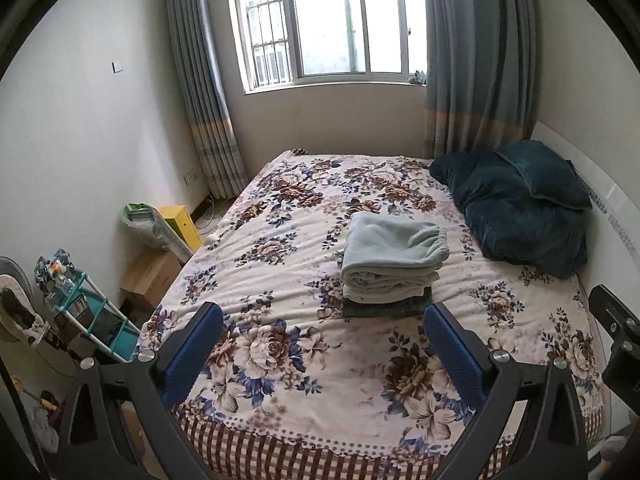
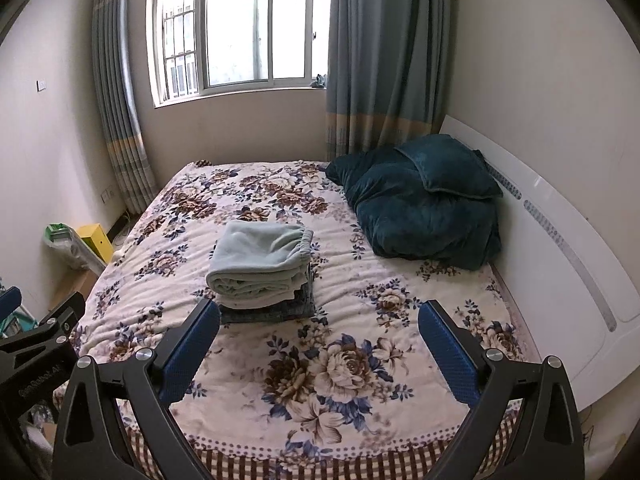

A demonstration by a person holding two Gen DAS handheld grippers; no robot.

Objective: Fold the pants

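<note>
Pale green fleece pants [image 1: 394, 254] [image 2: 262, 258] lie folded in a neat bundle, elastic waistband to the right, on top of a folded dark grey garment [image 1: 386, 307] [image 2: 272, 312] in the middle of the floral bedspread [image 1: 304, 364] [image 2: 328, 364]. My left gripper [image 1: 322, 312] is open, raised above the bed's near end, with nothing between its blue pads. My right gripper [image 2: 318, 312] is likewise open and empty, hovering short of the stack. Neither gripper touches the clothes.
A dark teal quilt and pillow [image 1: 520, 204] [image 2: 424, 204] are heaped at the right by the white headboard [image 2: 560, 264]. Boxes, a yellow case [image 1: 182, 226] and a teal rack [image 1: 92, 320] crowd the floor on the left. Window and curtains stand behind the bed.
</note>
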